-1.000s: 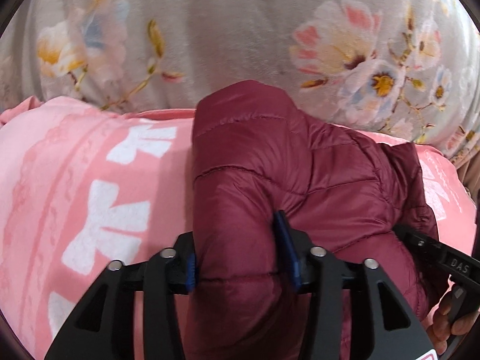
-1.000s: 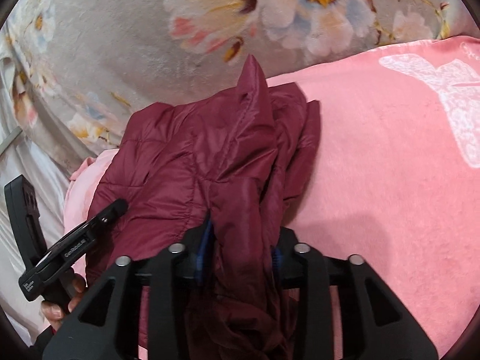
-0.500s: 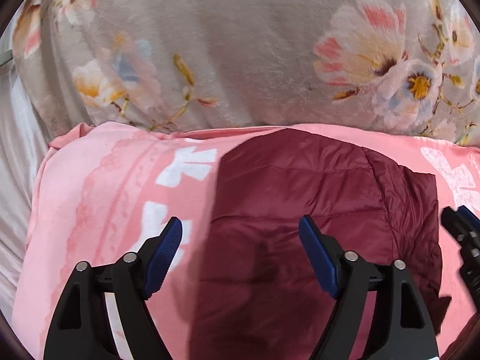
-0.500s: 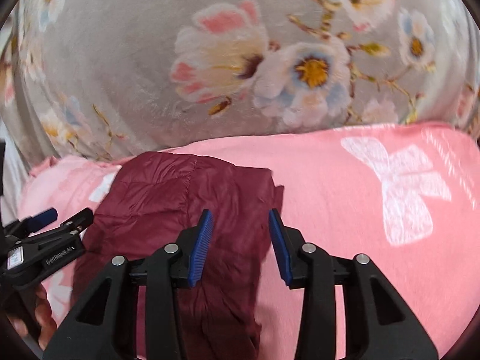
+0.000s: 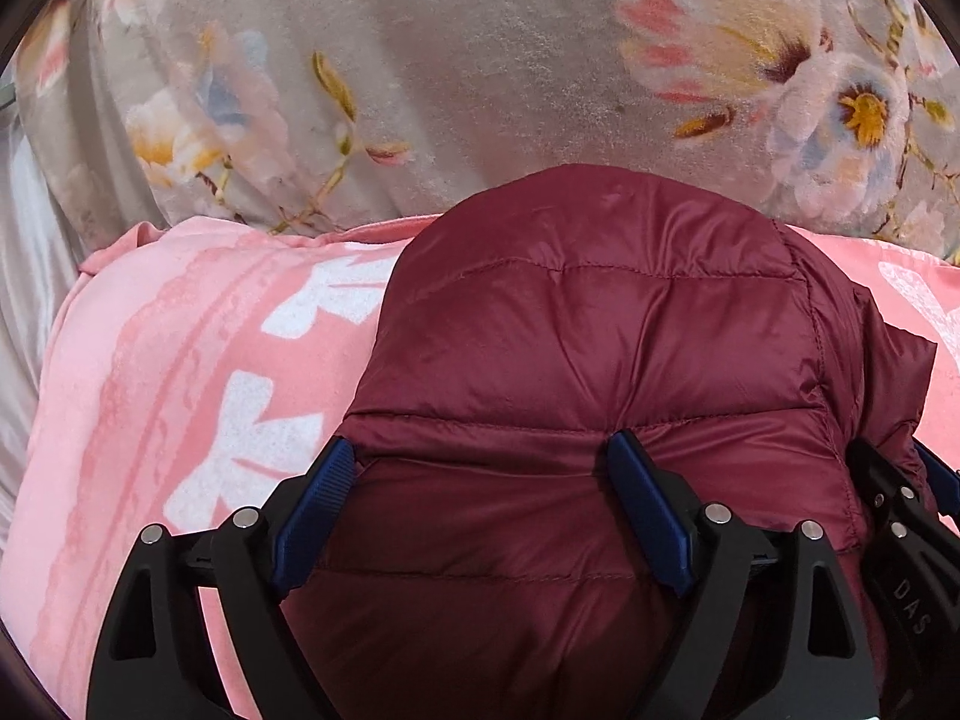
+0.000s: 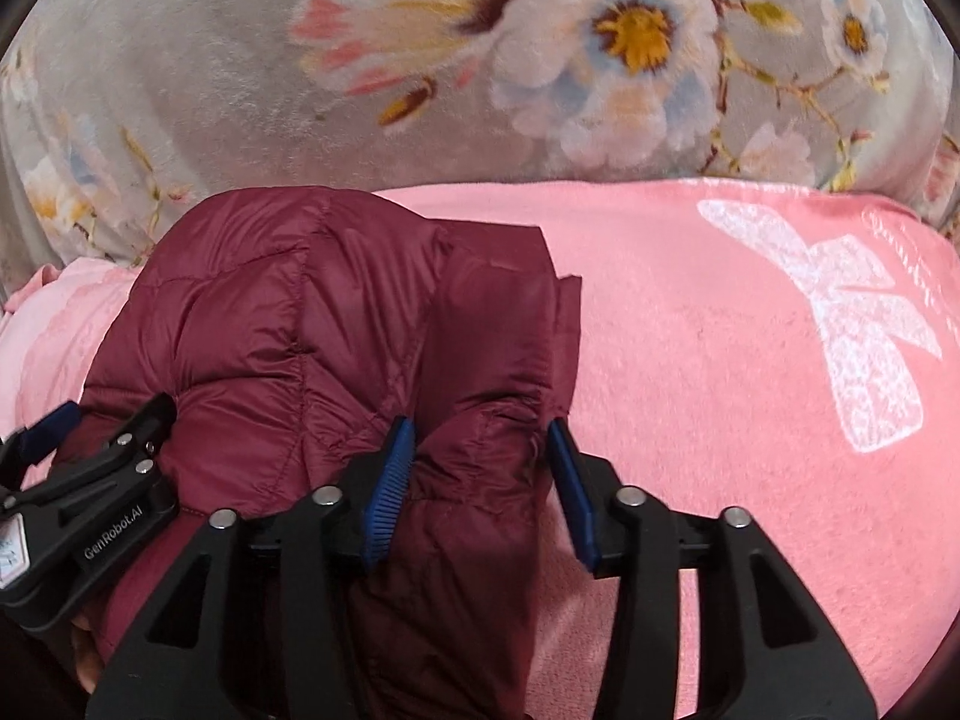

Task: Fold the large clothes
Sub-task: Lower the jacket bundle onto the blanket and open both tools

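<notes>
Maroon jacket [image 6: 312,324], left gripper [image 6: 108,438] "GenRobot.AI", "DAS"

A home, most likely a bedroom — a soft pink blanket [image 6: 690,312] printed with white bows covers the surface, and behind it lies a plush grey floral blanket [image 5: 480,60] with large pink and white blossoms. A quilted maroon puffer jacket [image 5: 588,348] rests on top.
</notes>
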{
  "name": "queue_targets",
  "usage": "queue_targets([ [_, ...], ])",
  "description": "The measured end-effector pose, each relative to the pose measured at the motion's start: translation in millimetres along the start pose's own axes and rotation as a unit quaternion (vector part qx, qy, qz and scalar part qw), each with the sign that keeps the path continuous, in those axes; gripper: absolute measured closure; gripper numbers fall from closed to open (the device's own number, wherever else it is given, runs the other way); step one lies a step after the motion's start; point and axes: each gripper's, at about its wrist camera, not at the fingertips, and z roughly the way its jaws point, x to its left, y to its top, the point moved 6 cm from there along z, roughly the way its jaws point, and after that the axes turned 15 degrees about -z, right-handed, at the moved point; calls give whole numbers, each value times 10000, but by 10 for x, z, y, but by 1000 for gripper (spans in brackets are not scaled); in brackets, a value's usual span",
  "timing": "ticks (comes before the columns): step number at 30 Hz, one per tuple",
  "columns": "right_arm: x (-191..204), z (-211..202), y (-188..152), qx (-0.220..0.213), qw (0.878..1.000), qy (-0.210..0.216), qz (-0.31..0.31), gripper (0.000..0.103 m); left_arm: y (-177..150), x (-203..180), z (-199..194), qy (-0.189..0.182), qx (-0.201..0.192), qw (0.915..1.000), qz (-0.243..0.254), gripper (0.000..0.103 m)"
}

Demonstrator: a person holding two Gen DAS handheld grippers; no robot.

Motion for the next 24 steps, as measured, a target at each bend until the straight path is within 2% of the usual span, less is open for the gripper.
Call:
queue_targets([
  [17, 33, 44, 5, 166, 9998, -37, -90, 54, -56, -7, 48, 116, -94, 9998, 109, 18],
  [22, 43, 64, 10, 230, 9995, -171, -140, 50, -67, -8, 89, 137, -55, 9998, 95, 17],
  [24, 19, 69, 3, 258, 9994, -208, -90, 45, -69, -3, 100, 134, -32, 9999, 77, 17],
])
